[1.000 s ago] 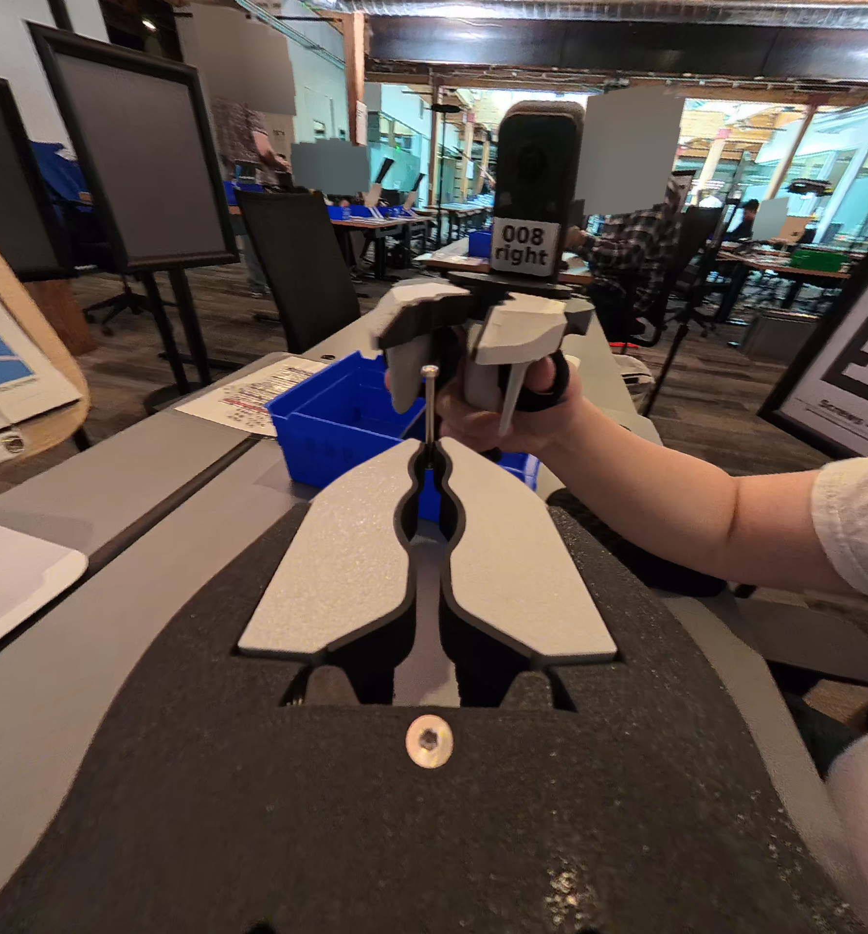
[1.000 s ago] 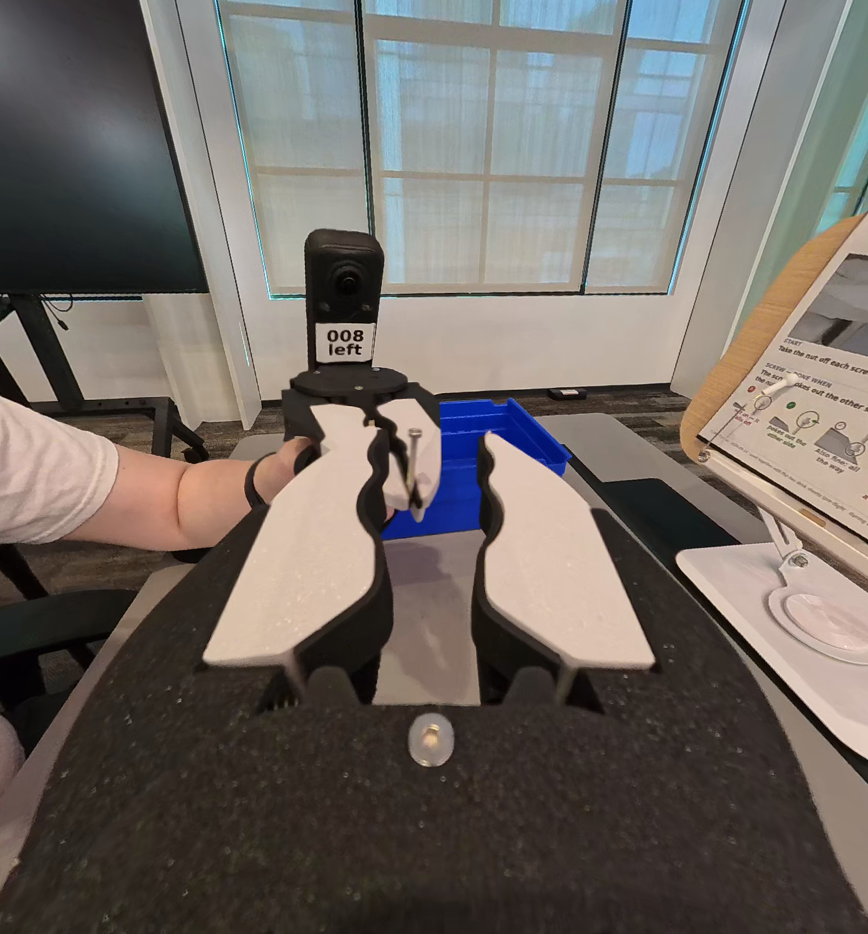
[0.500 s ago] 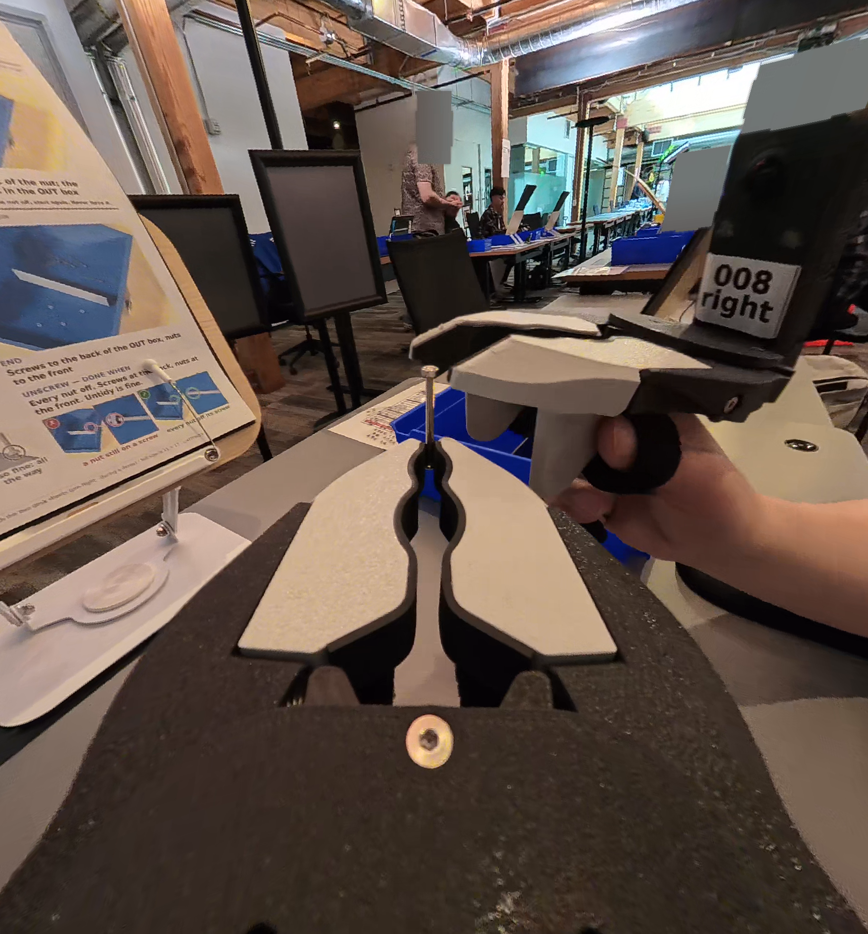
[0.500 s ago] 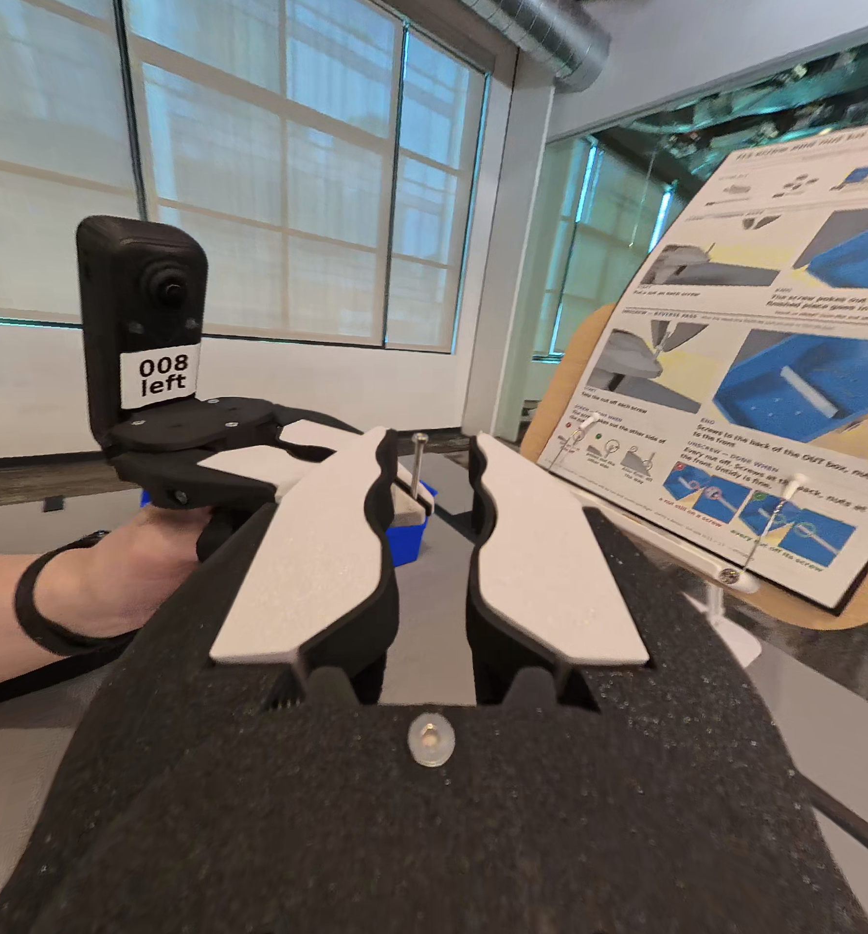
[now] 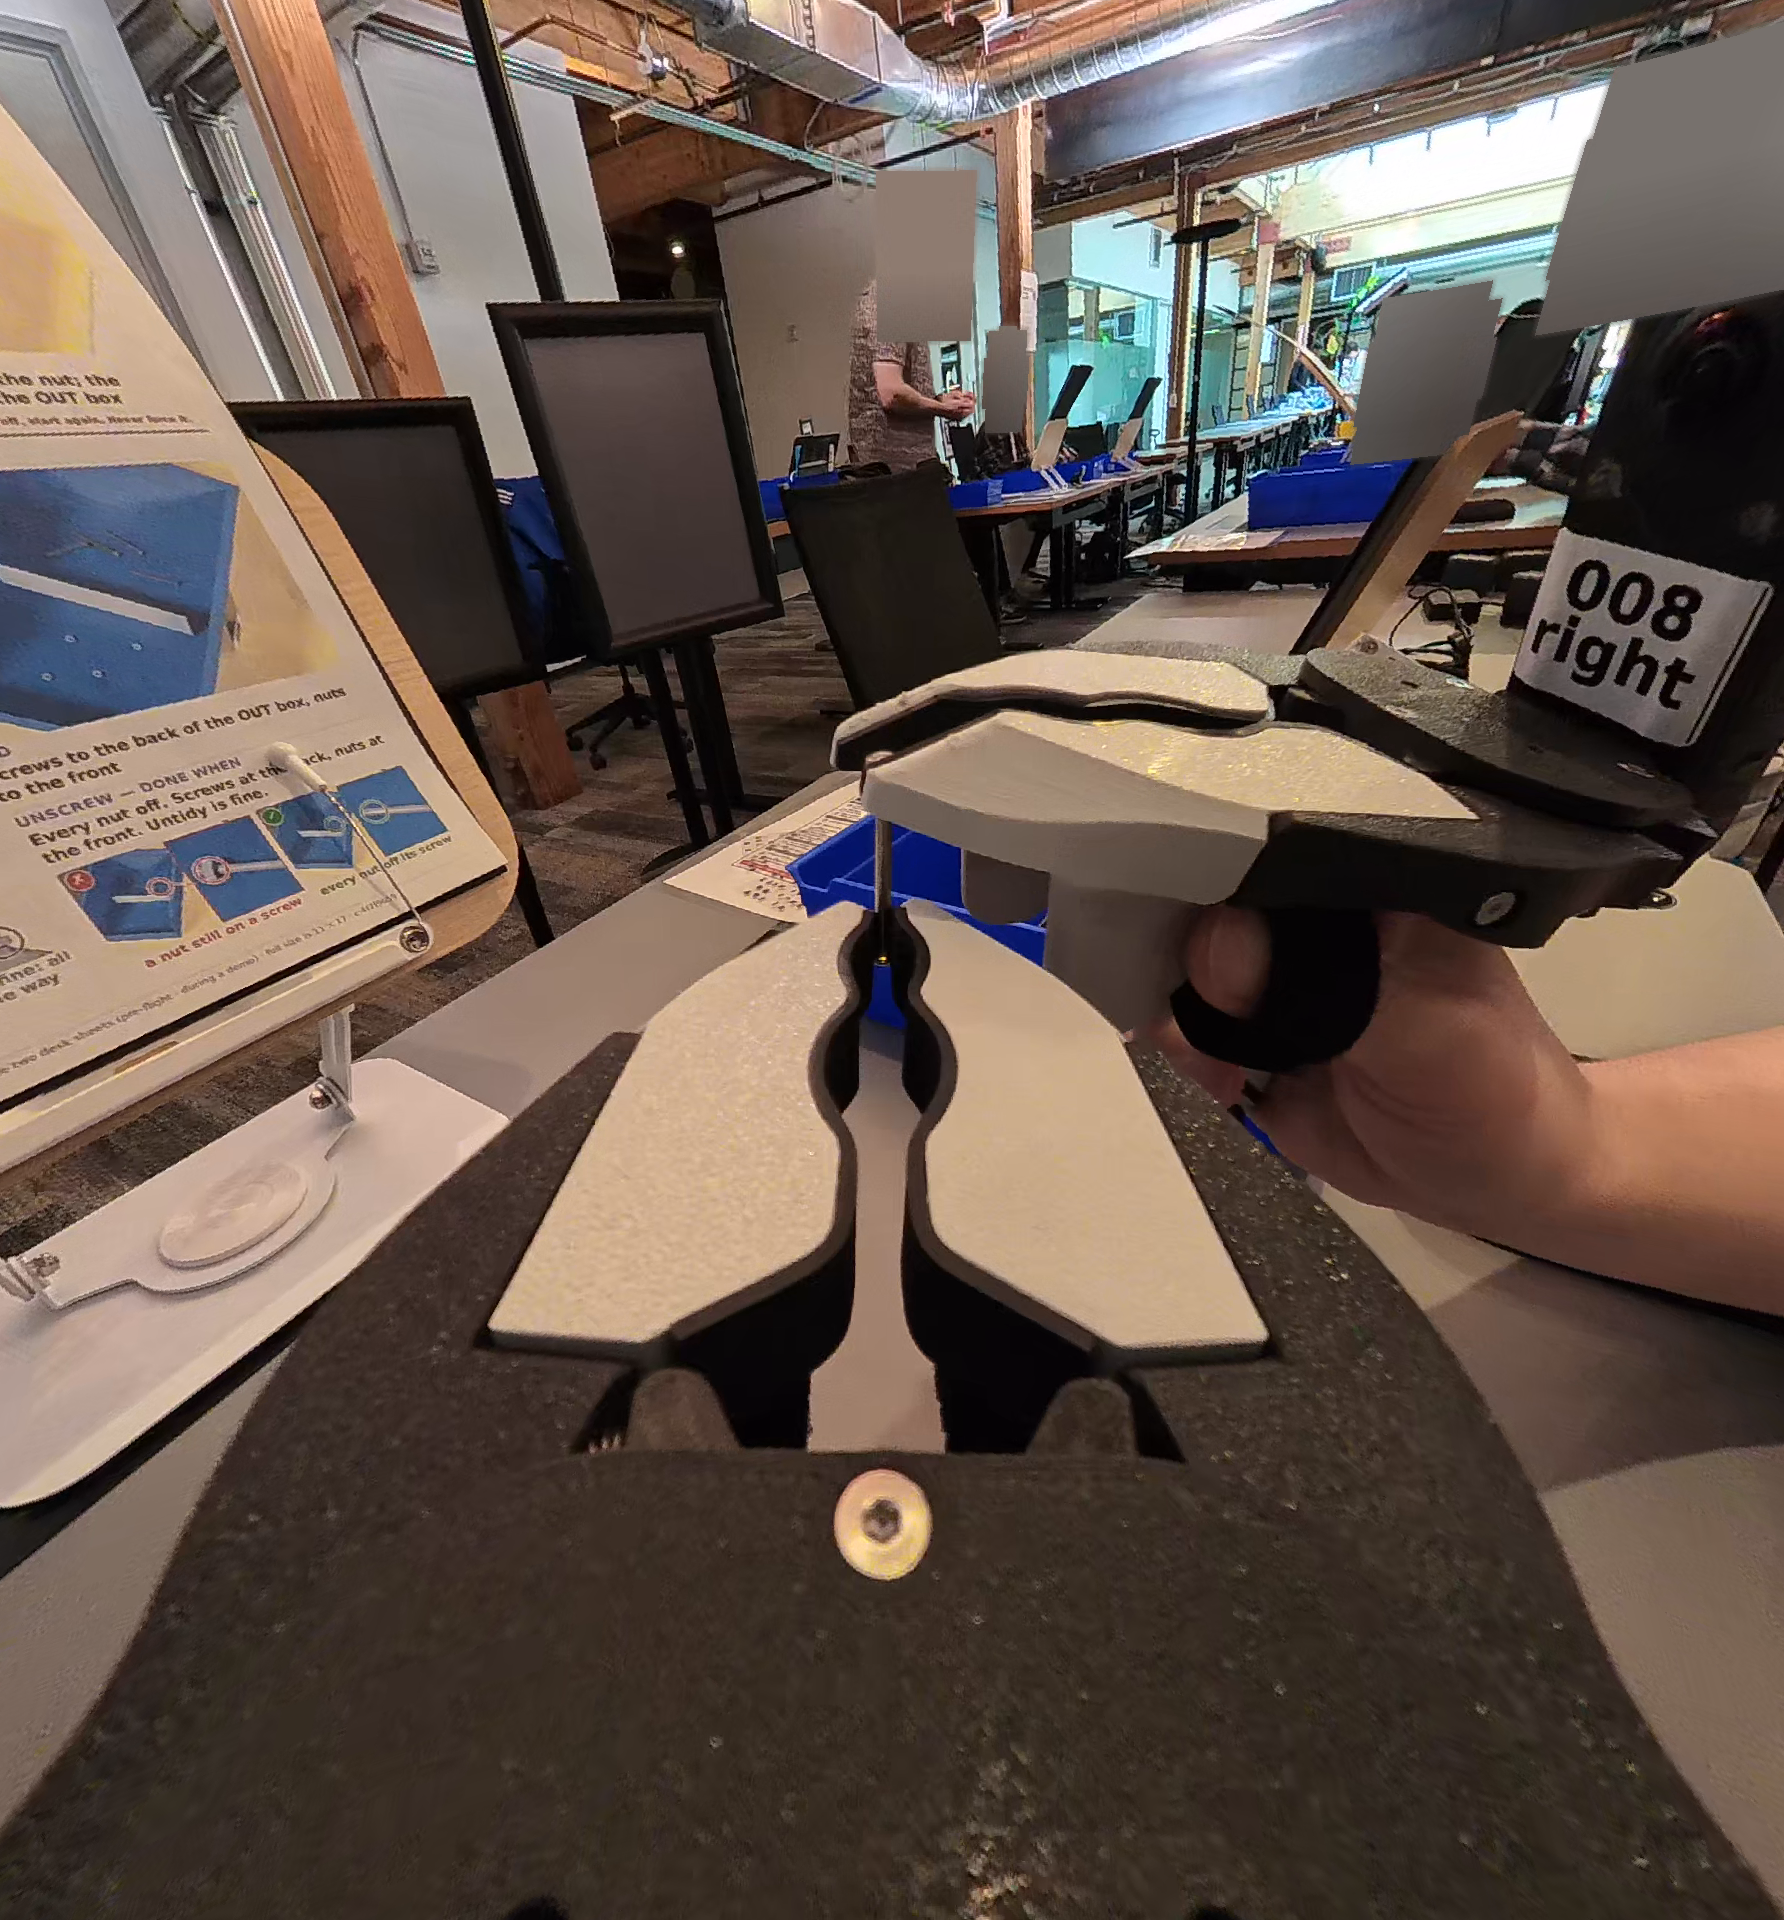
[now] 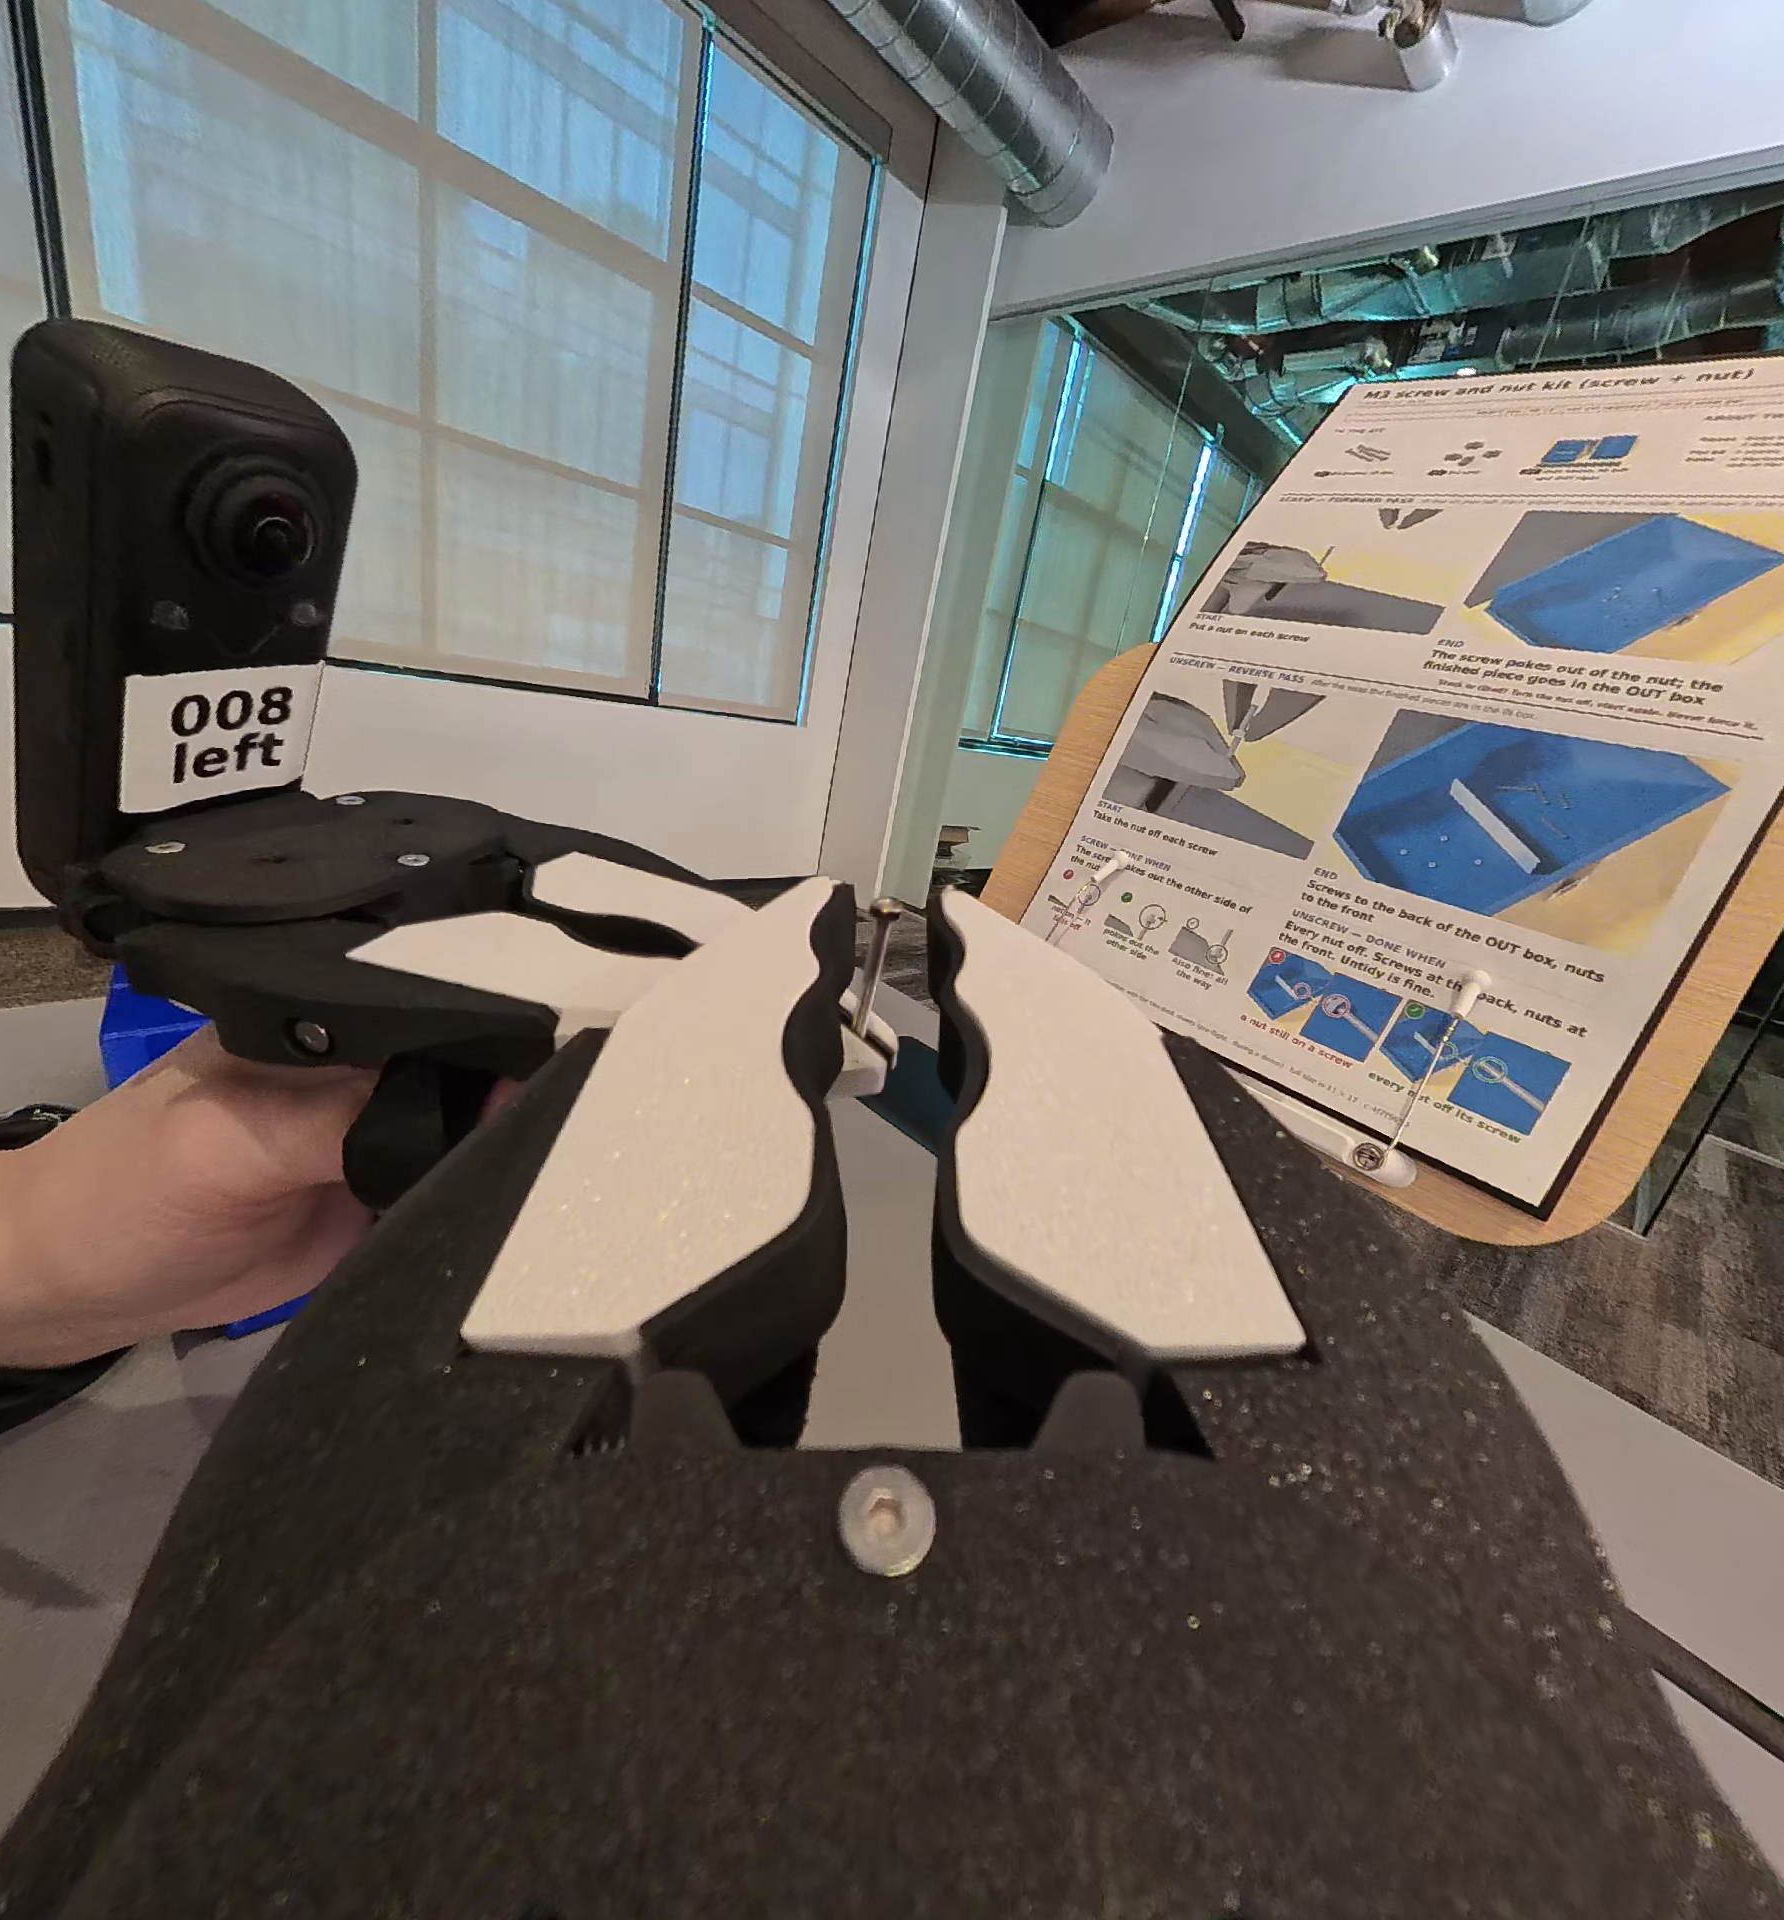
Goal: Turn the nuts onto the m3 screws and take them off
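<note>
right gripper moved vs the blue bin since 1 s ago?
Yes. In the left wrist view the right gripper has swung from upright over the blue bin to lying sideways above the screw.

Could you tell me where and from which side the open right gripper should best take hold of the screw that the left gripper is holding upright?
Probably the bare shank just under the head of the screw, fingers closing from either side. The left gripper pinches its lower end, so only the upper part stands free between the right gripper fingers.

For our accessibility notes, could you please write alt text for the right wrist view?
The open right gripper brackets an upright screw, head up, pinched in the closed left gripper, which a hand holds in from the left. An instruction board stands on the right, with large windows behind.
</note>
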`<state>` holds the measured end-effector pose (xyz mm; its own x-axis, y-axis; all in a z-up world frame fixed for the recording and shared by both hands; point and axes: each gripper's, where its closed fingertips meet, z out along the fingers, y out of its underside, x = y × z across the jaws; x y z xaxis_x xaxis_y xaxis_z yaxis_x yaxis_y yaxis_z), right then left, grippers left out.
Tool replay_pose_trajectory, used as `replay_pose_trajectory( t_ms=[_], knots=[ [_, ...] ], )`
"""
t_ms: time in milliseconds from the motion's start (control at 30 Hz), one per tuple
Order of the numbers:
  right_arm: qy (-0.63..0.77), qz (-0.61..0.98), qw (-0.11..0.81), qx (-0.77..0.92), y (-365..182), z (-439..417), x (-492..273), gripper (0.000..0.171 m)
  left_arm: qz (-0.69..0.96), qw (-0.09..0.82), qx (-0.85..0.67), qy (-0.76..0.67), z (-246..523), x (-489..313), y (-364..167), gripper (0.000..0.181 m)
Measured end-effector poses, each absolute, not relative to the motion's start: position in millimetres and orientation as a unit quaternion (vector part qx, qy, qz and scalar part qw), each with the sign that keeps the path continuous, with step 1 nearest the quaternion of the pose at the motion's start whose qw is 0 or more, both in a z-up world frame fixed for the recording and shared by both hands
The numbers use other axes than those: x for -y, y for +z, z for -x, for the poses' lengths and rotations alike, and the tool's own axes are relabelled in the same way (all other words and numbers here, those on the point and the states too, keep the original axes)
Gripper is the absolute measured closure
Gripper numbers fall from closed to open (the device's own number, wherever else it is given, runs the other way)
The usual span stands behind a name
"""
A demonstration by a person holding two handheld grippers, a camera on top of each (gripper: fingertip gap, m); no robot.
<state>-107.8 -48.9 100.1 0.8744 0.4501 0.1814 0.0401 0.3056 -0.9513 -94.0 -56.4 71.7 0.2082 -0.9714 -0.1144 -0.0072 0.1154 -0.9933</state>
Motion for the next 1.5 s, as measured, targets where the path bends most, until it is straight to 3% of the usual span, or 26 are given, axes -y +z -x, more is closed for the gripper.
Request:
replay_pose_trajectory(
  t_ms=[467, 700, 1033, 1500],
  knots=[
    [0.193, 0.567, 0.759, 0.253, 103, 110, 52, 0.166, 0.505, 0.548, -0.489, -0.453, 95, 64, 75, 0.179],
    [0.384, 0.526, 0.666, 0.362, 111, 116, 81, 0.166, 0.462, 0.436, -0.535, -0.557, 101, 93, 84, 0.179],
    [0.538, 0.43, 0.541, 0.484, 101, 117, 135, 0.166, 0.394, 0.284, -0.598, -0.637, 104, 146, 74, 0.179],
    [0.63, 0.321, 0.449, 0.547, 93, 122, 182, 0.166, 0.319, 0.126, -0.617, -0.708, 117, 193, 67, 0.179]
  ],
)
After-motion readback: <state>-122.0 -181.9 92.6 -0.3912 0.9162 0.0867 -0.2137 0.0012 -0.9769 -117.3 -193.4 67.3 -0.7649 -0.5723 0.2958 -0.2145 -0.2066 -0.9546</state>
